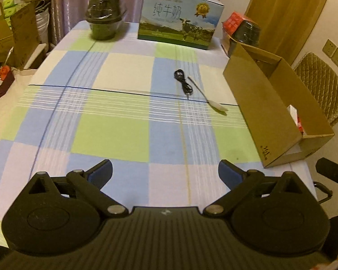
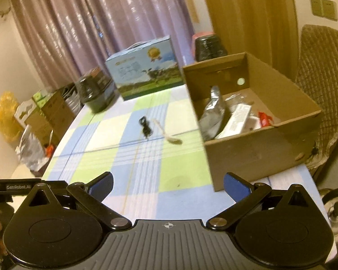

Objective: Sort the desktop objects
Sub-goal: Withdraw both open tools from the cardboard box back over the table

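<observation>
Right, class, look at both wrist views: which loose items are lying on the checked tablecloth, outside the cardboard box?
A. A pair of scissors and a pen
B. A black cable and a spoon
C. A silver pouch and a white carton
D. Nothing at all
B: the coiled black cable and the spoon lie side by side on the tablecloth, left of the open cardboard box; the right wrist view shows the same pair.

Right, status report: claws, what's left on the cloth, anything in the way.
Left claw open, empty. Right claw open, empty. Black cable and spoon lie loose beside cardboard box. Path clear.
</observation>
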Available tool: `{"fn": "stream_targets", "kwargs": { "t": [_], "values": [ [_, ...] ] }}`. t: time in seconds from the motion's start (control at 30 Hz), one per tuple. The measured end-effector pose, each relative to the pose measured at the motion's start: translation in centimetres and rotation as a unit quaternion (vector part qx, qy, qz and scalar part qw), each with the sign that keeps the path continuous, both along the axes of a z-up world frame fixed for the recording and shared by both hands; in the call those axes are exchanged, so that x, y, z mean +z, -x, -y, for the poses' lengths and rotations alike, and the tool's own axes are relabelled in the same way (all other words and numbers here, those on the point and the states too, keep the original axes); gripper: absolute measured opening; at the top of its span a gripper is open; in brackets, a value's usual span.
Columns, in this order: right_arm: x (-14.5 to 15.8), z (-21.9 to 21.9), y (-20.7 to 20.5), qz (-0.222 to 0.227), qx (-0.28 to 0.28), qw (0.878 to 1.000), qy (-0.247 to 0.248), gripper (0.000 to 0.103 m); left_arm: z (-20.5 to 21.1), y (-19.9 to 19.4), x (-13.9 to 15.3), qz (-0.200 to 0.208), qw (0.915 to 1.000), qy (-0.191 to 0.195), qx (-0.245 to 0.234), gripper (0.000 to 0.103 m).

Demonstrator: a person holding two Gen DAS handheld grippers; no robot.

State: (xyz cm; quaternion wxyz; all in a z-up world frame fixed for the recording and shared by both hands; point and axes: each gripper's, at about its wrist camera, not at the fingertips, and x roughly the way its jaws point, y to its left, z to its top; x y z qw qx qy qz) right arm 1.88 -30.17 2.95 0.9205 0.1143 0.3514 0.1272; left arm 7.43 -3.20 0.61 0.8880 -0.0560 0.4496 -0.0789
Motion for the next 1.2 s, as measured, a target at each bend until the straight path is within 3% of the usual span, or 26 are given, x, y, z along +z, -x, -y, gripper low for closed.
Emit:
{"fn": "stream_targets", "kwargs": {
  "t": [0.73,1.2],
  "values": [
    [-2.2,-3.8,-1.3,-0.022,0.035,0.999,0.009,0.101,-1.9,-0.5,-0.8,0.000,0.9994,-0.033,-0.009,0.100],
    [-3.7,-6.0,-4.8,-0.006,0.074,0.996,0.050,0.101,-1.5,-4.2,-1.2,0.016,0.9976,-0.048,-0.048,0.100]
  ]
}}
